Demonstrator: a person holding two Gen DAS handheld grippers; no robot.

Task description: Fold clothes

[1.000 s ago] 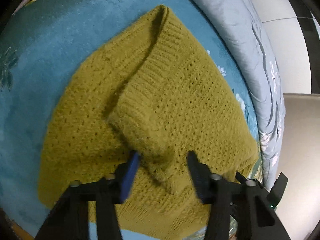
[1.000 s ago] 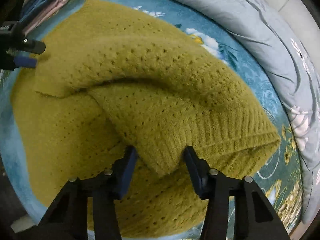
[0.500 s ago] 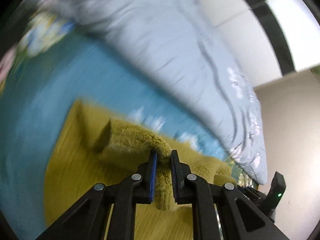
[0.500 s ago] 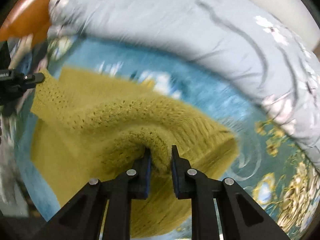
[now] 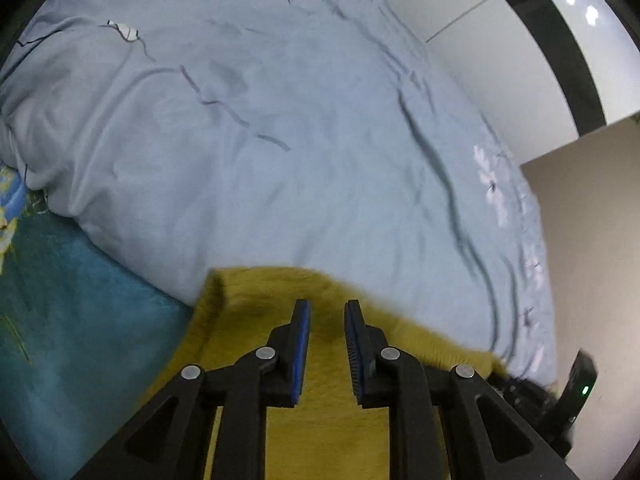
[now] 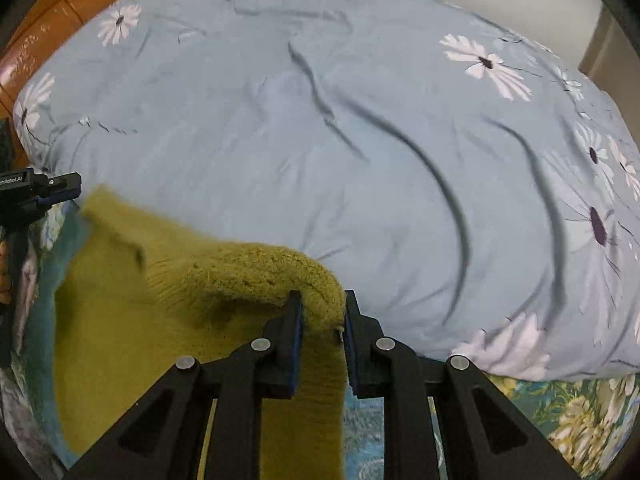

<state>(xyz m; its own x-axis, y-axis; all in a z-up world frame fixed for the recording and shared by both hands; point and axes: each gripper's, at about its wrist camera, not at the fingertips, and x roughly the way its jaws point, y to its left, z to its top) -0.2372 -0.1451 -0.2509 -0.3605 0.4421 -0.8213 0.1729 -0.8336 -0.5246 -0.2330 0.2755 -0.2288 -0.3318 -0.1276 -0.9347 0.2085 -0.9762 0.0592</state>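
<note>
A mustard-yellow knitted sweater [image 5: 280,288] lies on a teal floral bedsheet [image 5: 72,320]. In the left wrist view my left gripper [image 5: 327,312] stands slightly open above the sweater, with nothing between its blue pads. In the right wrist view my right gripper [image 6: 322,304] is shut on a raised fold of the sweater [image 6: 264,264], held near the quilt. The left gripper also shows at the left edge of the right wrist view [image 6: 44,192], beside the sweater's far corner.
A bulky light-blue quilt with white daisies [image 6: 360,140] [image 5: 280,120] lies just beyond the sweater. An orange-brown headboard [image 6: 60,12] is at upper left. A white wall [image 5: 500,40] and a beige panel [image 5: 592,240] stand to the right.
Both grippers closed on the sweater's near edge, then lifted and carried it toward the quilt. The left gripper has now let go and opened slightly; the right still holds its fold.
</note>
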